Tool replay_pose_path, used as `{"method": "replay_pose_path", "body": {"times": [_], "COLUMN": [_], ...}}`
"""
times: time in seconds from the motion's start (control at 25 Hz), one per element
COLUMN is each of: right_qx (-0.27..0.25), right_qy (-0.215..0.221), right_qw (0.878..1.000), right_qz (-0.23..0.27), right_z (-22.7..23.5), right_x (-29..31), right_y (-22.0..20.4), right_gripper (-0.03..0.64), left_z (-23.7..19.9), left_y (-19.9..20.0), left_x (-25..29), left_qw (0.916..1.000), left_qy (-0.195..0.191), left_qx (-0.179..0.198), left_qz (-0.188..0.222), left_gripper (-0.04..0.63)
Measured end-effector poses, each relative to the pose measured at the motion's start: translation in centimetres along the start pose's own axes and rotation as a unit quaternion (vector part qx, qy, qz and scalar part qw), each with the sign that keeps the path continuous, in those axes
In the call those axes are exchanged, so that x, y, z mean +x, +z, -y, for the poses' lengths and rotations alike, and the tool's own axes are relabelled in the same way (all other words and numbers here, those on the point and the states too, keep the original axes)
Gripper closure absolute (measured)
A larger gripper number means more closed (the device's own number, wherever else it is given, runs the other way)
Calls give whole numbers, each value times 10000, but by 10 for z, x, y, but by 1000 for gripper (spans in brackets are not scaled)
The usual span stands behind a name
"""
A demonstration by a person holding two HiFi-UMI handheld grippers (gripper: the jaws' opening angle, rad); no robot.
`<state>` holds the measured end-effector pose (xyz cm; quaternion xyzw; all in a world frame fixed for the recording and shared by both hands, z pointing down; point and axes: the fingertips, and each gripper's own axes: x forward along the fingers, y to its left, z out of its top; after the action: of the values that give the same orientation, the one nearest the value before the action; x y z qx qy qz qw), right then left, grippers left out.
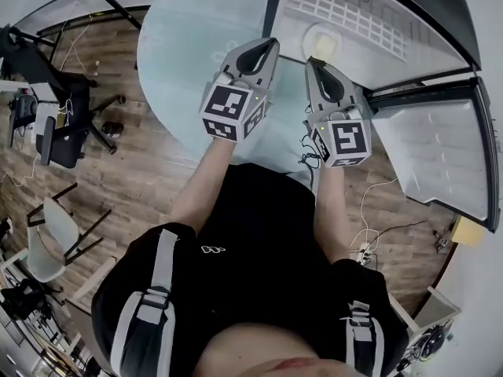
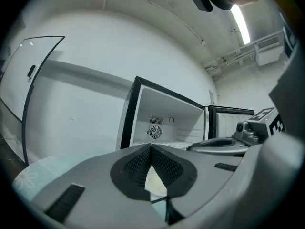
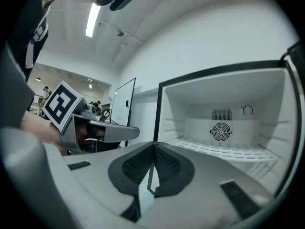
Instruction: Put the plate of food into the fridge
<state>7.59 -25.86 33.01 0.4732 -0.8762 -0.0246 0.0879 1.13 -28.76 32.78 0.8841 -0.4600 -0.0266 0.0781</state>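
Observation:
A white plate (image 1: 324,42) with pale yellow food lies at the front of the wire shelf (image 1: 354,14) inside the open fridge (image 1: 377,6). My left gripper (image 1: 266,49) is shut and empty, over the round glass table just left of the fridge opening. My right gripper (image 1: 313,63) is also shut and empty, its tips just short of the plate. In the left gripper view the jaws (image 2: 151,148) meet at the tips, and a pale patch, possibly the plate, shows below them. The right gripper view looks over the shut gripper (image 3: 153,147) into the fridge, where the jaws hide the plate.
The fridge door (image 1: 444,159) stands swung open at the right. The round glass table (image 1: 181,45) spreads to the left. Office chairs (image 1: 63,132) stand on the wooden floor further left. Cables and a power strip (image 1: 363,251) lie on the floor by the person's right side.

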Motion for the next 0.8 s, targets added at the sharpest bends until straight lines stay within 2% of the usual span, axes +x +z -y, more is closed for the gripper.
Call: {"method": "replay_pose_path", "body": {"times": [0.12,0.4,0.6,0.8], "right_qx": [-176,-155,-29,-158], "right_qy": [-136,-183,-152,-159], "right_qw": [9998,9997,9999,9997], "right_qz": [21,-45,-27,-94], "right_z": [-6,-9,-10,-15], "right_x": [-9,-12,-11,-12], "right_y": [2,-3,-3,-5], "right_gripper": [617,617,617,617], "left_z": [5,20,12,13], "left_y": [-6,-14,-15,-21], "left_x": [-6,-12,-16,-19], "left_qw": [10000,9998,10000,9999], "left_qy": [-57,-211,-93,-135], "left_qx": [-15,38,25,-20], "left_qz": [-9,-31,-22,-87], "left_gripper": [588,588,588,588]}}
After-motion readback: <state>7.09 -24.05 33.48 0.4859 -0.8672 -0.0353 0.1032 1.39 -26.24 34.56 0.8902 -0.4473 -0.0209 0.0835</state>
